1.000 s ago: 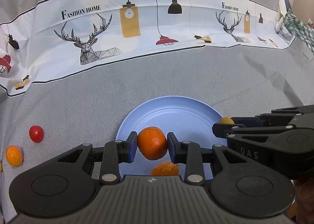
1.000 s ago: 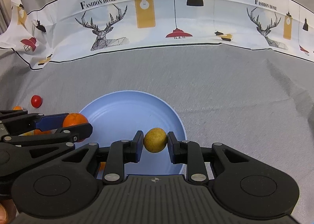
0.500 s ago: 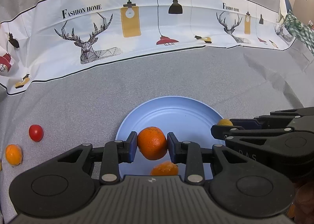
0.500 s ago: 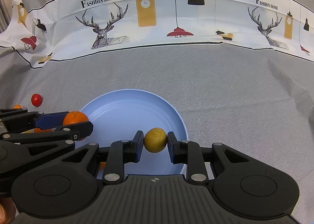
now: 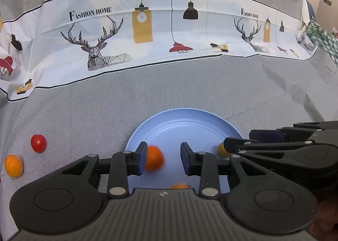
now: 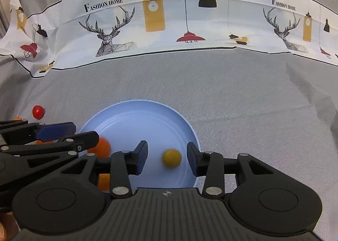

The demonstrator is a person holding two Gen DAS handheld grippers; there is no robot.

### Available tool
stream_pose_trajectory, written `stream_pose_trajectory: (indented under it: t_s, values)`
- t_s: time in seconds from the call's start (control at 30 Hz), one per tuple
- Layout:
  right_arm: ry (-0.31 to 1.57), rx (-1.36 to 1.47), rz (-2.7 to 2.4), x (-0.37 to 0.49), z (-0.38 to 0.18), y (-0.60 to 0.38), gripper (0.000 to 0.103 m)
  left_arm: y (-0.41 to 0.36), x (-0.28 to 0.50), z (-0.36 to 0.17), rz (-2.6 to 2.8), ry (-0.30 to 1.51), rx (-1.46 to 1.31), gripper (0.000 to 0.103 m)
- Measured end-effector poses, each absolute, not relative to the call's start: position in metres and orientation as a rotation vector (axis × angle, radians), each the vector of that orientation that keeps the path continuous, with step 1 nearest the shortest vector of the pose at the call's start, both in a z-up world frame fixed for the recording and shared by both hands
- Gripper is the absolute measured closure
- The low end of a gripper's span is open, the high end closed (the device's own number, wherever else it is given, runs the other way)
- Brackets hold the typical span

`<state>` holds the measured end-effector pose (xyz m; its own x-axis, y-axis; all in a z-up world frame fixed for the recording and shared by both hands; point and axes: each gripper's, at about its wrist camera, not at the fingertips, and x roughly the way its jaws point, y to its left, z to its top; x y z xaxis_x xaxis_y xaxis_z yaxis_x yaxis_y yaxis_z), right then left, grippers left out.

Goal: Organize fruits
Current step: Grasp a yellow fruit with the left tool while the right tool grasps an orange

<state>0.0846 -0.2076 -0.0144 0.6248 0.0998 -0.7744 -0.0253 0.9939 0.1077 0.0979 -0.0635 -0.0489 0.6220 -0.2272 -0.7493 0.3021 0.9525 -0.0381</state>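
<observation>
A light blue plate lies on the grey cloth; it also shows in the right wrist view. My left gripper is open over the plate. A blurred orange is free beside its left finger, also seen in the right wrist view. My right gripper is open over the plate. A blurred yellow fruit is free between its fingers, partly hidden in the left wrist view. Another orange lies on the plate's near part.
A red tomato and a small orange fruit lie on the cloth left of the plate. A patterned white cloth band rises at the back. The two grippers are side by side, close together.
Both grippers have opened. The orange has left the left gripper's grip and the yellow fruit the right gripper's grip; both are blurred over the plate.
</observation>
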Motion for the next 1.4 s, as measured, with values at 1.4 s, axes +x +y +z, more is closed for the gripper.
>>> stream_pose_trajectory:
  t_s: [1.4]
  values:
    - [0.861,0.312,0.483,0.104,-0.025,-0.083,0.066,0.110,0.114,-0.068,0.325,0.990,0.570,0.086]
